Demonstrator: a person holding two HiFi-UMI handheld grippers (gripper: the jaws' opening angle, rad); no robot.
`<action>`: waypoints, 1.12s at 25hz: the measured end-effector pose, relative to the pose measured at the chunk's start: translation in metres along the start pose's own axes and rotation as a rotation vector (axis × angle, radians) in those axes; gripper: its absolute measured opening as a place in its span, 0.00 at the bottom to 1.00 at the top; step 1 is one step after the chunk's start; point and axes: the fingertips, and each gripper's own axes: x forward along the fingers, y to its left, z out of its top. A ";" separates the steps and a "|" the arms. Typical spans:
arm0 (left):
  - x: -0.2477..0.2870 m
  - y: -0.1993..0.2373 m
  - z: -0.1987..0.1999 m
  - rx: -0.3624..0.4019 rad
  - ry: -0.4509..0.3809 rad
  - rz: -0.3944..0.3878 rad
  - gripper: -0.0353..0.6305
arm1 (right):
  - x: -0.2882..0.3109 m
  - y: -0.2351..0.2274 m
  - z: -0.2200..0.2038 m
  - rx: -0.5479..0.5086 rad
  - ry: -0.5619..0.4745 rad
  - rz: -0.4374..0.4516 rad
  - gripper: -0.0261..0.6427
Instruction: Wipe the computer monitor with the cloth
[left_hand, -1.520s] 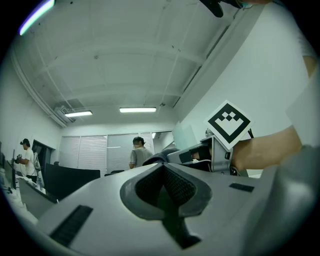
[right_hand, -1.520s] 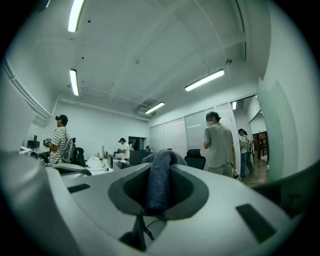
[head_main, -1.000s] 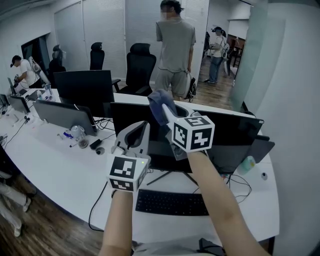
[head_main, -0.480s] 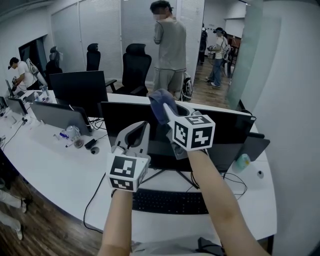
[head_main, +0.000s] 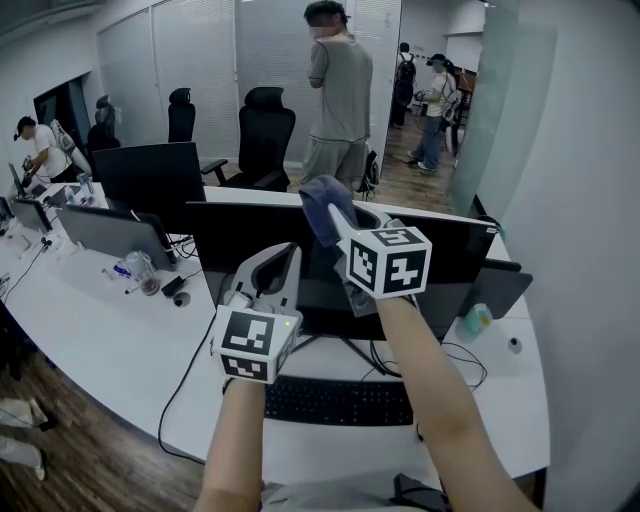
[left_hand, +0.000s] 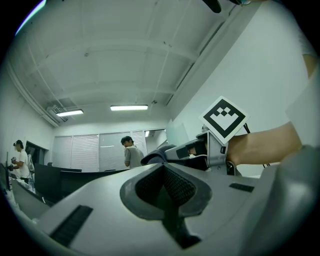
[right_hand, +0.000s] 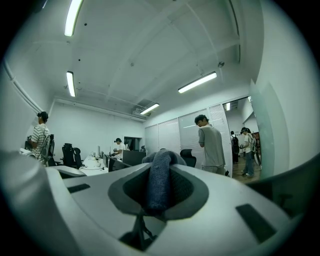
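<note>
Currently we're pinching the cloth (head_main: 320, 200) in the right gripper (head_main: 336, 220) near the top edge of the monitor (head_main: 240, 240), left gripper (head_main: 285, 254) idling closed and empty; wiping is looking unstarted.

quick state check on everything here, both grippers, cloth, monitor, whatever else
right gripper, shut on the cloth, held up near the monitor's top edge
cloth, bunched, pinched between the right jaws; contact with the monitor cannot be told
left gripper, shut, nothing between its jaws
monitor, upright, screen dark
keyboard, flat on the desk before the monitor
office chair, unoccupied
</note>
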 end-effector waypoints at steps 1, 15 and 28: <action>0.001 -0.003 -0.001 -0.001 0.002 0.000 0.06 | -0.002 -0.002 0.000 0.000 0.001 -0.001 0.14; 0.022 -0.044 0.003 0.011 0.006 -0.033 0.06 | -0.021 -0.030 0.002 -0.022 0.016 0.007 0.14; 0.042 -0.082 0.011 0.018 -0.001 -0.062 0.06 | -0.047 -0.065 0.004 -0.034 0.021 -0.008 0.14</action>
